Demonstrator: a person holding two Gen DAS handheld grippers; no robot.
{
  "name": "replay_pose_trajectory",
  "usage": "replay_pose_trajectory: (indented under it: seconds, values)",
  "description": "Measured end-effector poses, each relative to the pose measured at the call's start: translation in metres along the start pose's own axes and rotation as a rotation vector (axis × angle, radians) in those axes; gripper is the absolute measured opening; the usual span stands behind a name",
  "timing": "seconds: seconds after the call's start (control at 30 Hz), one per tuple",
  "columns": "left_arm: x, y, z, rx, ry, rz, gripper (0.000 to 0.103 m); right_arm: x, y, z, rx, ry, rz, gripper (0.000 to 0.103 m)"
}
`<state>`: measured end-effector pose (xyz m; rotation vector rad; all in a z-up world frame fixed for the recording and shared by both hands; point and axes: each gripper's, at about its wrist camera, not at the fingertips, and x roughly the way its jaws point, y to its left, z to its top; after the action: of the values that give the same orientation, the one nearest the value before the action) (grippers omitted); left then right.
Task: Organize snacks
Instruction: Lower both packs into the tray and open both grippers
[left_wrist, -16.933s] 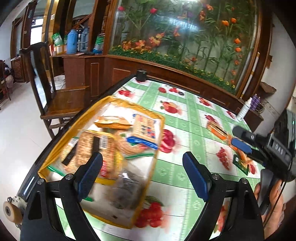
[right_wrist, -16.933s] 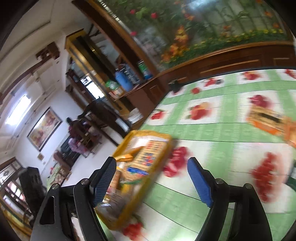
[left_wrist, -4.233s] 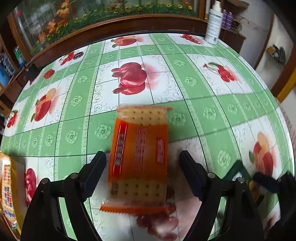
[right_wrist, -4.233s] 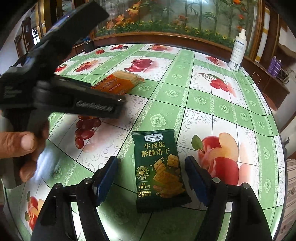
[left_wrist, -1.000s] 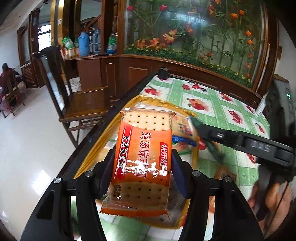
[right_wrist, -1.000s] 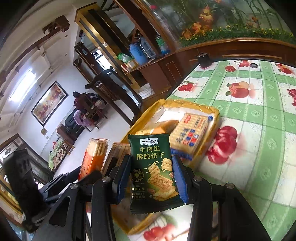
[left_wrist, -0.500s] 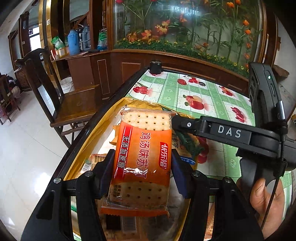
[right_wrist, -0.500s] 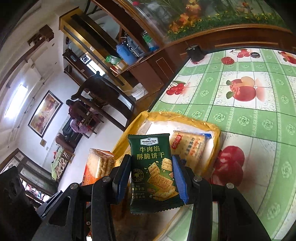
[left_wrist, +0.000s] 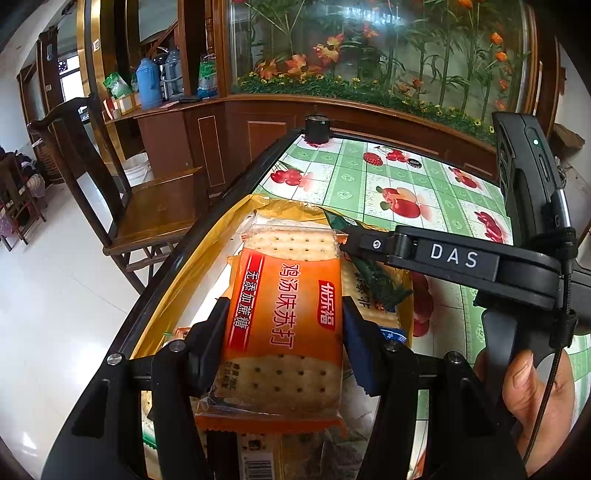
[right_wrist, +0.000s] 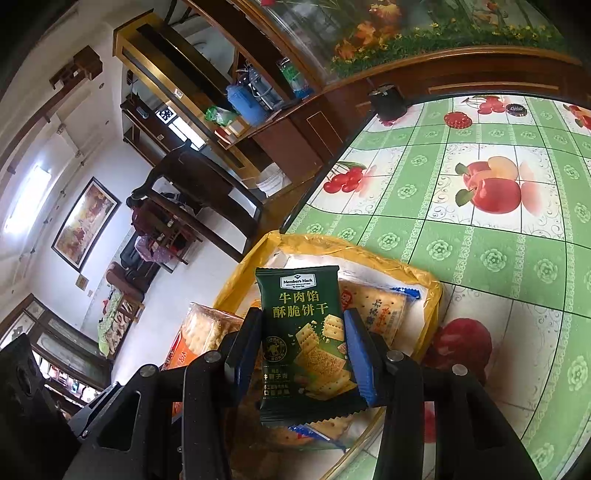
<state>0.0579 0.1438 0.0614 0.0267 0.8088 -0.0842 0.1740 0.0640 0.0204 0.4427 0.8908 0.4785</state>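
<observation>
Your left hand-held gripper (left_wrist: 282, 336) is clamped on the orange cracker pack (left_wrist: 284, 325); your right hand-held gripper (right_wrist: 303, 354) is clamped on the green biscuit pack (right_wrist: 304, 339). Both packs hang over the yellow tray (right_wrist: 424, 280) at the surface (right_wrist: 480, 240) edge.

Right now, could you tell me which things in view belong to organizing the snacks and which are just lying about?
Part of the job:
- orange cracker pack, held in left gripper
- green biscuit pack, held in right gripper
- yellow bag holding snacks

Just lying about:
- wooden chair
- blue thermos
- black bottle cap
</observation>
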Motion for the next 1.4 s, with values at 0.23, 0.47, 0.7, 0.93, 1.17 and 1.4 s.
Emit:
replay_pose_trajectory:
  seconds: [0.23,0.47,0.7,0.93,1.17,1.4]
  values:
    - [0.0,0.003,0.002,-0.011,-0.01,0.0,0.057,0.003,0.003,0.0,-0.011,0.002,-0.012,0.047]
    - [-0.005,0.009,0.003,-0.04,-0.009,-0.02,0.057,0.009,0.012,-0.003,-0.035,0.02,-0.027,0.05]
    - [-0.02,0.014,0.001,-0.064,-0.035,-0.025,0.057,-0.008,0.012,-0.001,-0.029,-0.01,-0.036,0.058]
    - [-0.041,0.012,-0.004,-0.059,-0.077,-0.014,0.06,-0.051,0.015,-0.021,-0.039,-0.055,-0.021,0.059]
    - [-0.056,0.007,-0.021,-0.051,-0.07,0.01,0.069,-0.098,0.014,-0.05,-0.043,-0.101,-0.025,0.066]
    - [-0.089,0.006,-0.034,-0.075,-0.125,0.033,0.077,-0.132,0.007,-0.085,-0.016,-0.134,-0.014,0.069]
